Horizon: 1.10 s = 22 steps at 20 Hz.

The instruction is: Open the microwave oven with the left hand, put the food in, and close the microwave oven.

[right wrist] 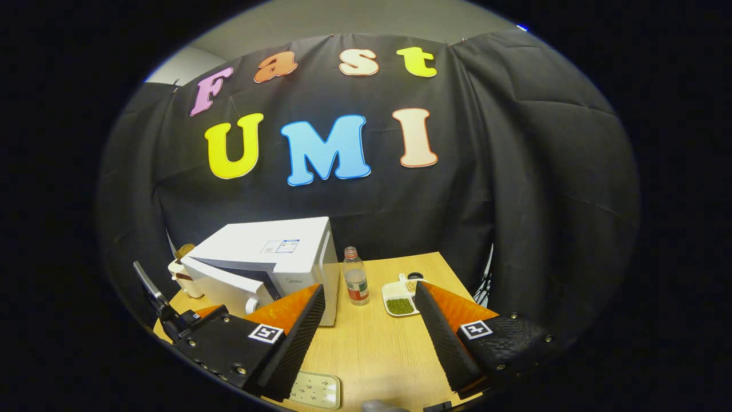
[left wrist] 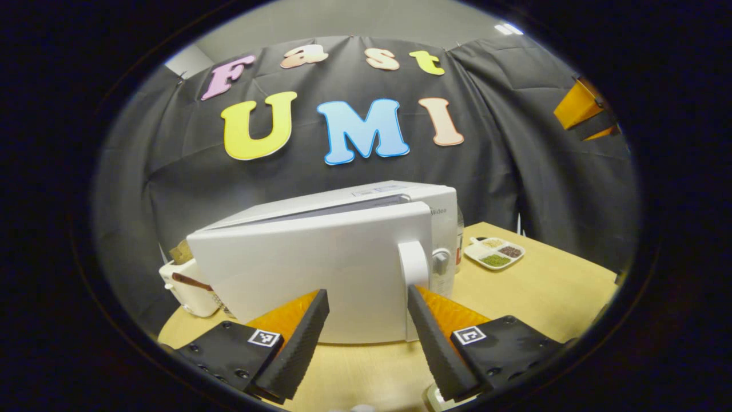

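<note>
Left gripper (left wrist: 366, 320) spread wide, empty, near microwave door (left wrist: 309, 269); door ajar, rigid, hinged; grab its handle (left wrist: 414, 266).

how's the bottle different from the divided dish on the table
The bottle stands upright, tall and narrow; the divided dish lies flat, low and wide. The bottle is clear with a label band; the dish is white and opaque, with green grains in one compartment. Both rest on the wooden table, right of the microwave.

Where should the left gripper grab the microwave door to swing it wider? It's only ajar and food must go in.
Grip the door handle, the upright white bar at the free edge of the microwave door. Come straight from the front, the left gripper open, one finger each side.
</note>
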Each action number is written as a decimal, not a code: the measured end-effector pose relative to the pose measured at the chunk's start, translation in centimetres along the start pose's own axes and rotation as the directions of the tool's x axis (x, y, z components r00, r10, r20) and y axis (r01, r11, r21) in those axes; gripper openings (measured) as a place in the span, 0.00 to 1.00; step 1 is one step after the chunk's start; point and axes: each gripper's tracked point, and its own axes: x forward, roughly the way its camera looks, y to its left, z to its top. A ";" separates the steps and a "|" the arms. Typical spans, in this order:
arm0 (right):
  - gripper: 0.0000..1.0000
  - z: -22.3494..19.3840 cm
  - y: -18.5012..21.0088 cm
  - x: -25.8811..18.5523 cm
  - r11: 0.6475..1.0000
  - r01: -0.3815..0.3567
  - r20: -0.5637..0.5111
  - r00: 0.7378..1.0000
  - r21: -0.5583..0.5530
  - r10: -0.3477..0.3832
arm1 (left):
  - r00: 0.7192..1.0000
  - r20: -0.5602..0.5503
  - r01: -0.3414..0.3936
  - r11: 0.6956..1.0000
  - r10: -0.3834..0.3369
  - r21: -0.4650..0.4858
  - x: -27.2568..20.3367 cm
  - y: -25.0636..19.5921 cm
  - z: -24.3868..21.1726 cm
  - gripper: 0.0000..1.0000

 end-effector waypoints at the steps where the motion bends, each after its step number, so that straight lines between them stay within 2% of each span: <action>1: 0.97 0.1 0.1 0.2 1.000 -0.003 -0.008 1.000 0.006 0.003 | 1.000 0.002 -0.001 1.000 0.001 -0.005 0.9 -0.2 0.1 0.94; 7: 0.97 1.0 0.5 0.7 1.000 -0.012 0.001 1.000 -0.010 0.012 | 0.999 0.001 -0.048 0.998 0.048 -0.043 4.0 -0.1 0.8 0.94; 8: 0.97 1.1 0.4 0.8 1.000 -0.011 0.001 1.000 -0.017 0.011 | 0.999 -0.003 -0.050 0.997 0.050 -0.056 4.3 -0.1 0.7 0.97; 9: 0.97 1.1 0.3 0.9 1.000 -0.011 0.003 1.000 -0.019 0.011 | 0.999 -0.003 -0.043 0.997 0.043 -0.068 4.5 -0.5 0.6 1.00; 12: 0.97 0.8 0.0 1.2 1.000 -0.006 -0.006 1.000 -0.026 0.006 | 0.999 -0.010 -0.054 0.996 0.053 -0.077 4.5 -0.6 0.2 0.95; 13: 0.97 0.8 -0.1 1.2 1.000 -0.004 -0.005 1.000 -0.029 0.004 | 0.998 -0.006 -0.060 0.994 0.060 -0.086 4.5 -0.5 0.4 0.98; 17: 0.97 0.5 0.0 1.6 0.999 -0.012 -0.016 1.000 -0.030 0.011 | 0.998 -0.004 -0.069 0.993 0.069 -0.099 4.6 -0.7 0.4 0.95; 18: 0.97 0.5 0.0 1.7 1.000 -0.013 -0.018 1.000 -0.029 0.013 | 0.997 -0.009 -0.072 0.993 0.072 -0.095 4.5 -0.7 0.2 0.99; 20: 0.97 0.4 0.2 1.7 0.999 -0.019 -0.021 1.000 -0.029 0.018 | 0.997 -0.004 -0.078 0.992 0.078 -0.104 4.6 -0.8 0.2 0.95; 22: 0.97 0.4 0.4 1.8 0.999 -0.023 -0.018 1.000 -0.031 0.022 | 0.996 -0.003 -0.085 0.990 0.085 -0.112 4.5 -0.8 0.3 0.98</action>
